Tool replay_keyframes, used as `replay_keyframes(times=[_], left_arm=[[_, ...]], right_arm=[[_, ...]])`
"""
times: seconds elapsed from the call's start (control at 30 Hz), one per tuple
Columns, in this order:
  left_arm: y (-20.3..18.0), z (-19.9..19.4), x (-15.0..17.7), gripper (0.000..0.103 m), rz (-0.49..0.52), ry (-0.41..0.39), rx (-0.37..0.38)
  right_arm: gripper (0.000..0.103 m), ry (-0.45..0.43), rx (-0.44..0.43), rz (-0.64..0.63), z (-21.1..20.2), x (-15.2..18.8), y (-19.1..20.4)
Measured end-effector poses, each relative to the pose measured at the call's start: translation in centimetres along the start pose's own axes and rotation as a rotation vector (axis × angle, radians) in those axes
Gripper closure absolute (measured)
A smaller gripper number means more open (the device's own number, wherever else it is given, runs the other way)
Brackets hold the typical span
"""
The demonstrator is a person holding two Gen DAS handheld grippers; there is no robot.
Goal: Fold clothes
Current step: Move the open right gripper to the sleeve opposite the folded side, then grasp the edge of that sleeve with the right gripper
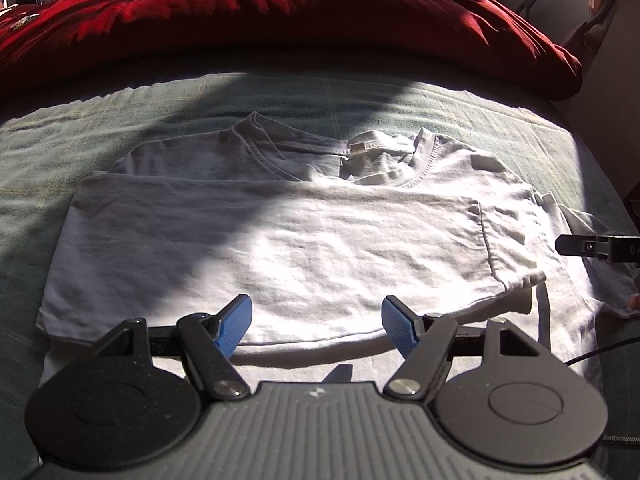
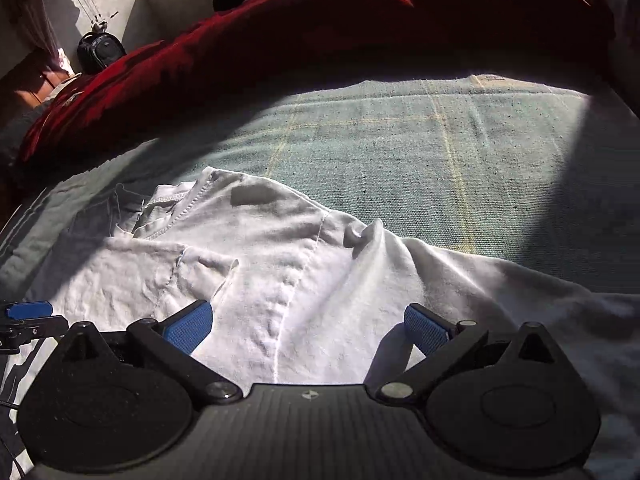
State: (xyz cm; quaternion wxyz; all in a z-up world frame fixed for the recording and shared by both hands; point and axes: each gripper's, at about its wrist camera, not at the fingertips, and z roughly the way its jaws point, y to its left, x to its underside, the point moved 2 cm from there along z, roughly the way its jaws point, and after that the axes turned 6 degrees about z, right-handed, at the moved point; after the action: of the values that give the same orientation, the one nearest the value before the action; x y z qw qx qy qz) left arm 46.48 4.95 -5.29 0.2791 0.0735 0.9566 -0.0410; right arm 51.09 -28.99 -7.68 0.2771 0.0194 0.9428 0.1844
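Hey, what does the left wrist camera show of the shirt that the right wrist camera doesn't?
Only the left wrist view shows the whole white T-shirt: folded flap with sleeve hem across the chest, full neckline with label. Only the right wrist view shows the right sleeve spread unfolded and the green blanket beyond it. Both show the red duvet behind, and each open hand-held gripper, left and right, hovering over the shirt.
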Motion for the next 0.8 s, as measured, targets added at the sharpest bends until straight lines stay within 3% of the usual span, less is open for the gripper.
replay_keyframes(times=[0.27,0.63,0.8], left_arm=[[-2.1,0.2,-0.8,0.031,0.060,0.001,0.041],[-6.5,1.0,-1.4,0.031,0.130,0.010,0.092],[-8.5,1.2,-1.6,0.031,0.151,0.008,0.095]], right_arm=[[0.000,-0.053,0.053,0.110,-2.7,0.8,-3.0],[0.000,-0.060,0.202,0.232,-6.4,3.4,-10.3],[0.000,-0.044,0.190,0.206,-6.4,4.1,-11.3]])
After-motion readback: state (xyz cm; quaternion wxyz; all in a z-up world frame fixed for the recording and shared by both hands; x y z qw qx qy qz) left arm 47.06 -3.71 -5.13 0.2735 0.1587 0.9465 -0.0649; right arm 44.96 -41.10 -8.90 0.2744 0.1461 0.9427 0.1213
